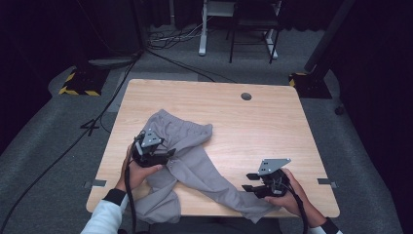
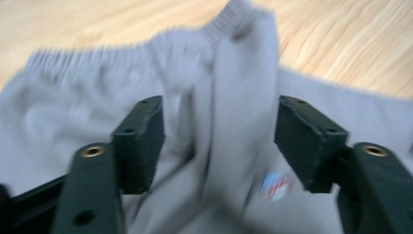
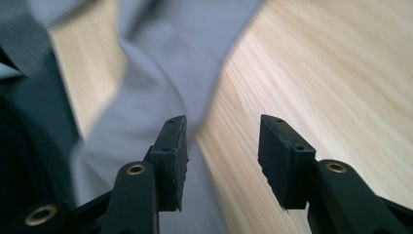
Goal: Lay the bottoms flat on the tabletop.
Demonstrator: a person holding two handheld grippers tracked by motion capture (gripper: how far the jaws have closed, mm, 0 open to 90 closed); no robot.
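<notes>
Grey trousers point(image 1: 187, 156) lie crumpled on the wooden table point(image 1: 253, 126), waistband toward the far left, one leg running to the near right edge. My left gripper point(image 1: 168, 154) hovers over the upper part of the trousers point(image 2: 214, 97), open, with a fold of cloth and a small label point(image 2: 276, 185) between its jaws. My right gripper point(image 1: 248, 182) is open just above the table beside the trouser leg point(image 3: 160, 87); its left finger point(image 3: 170, 151) is over the cloth, its right finger point(image 3: 282, 156) over bare wood.
A round cable hole point(image 1: 246, 96) sits near the table's far edge. Beyond the table stand a white desk frame point(image 1: 204, 29), a dark chair point(image 1: 253, 29) and floor cables point(image 1: 97, 126). The trousers overhang the near edge.
</notes>
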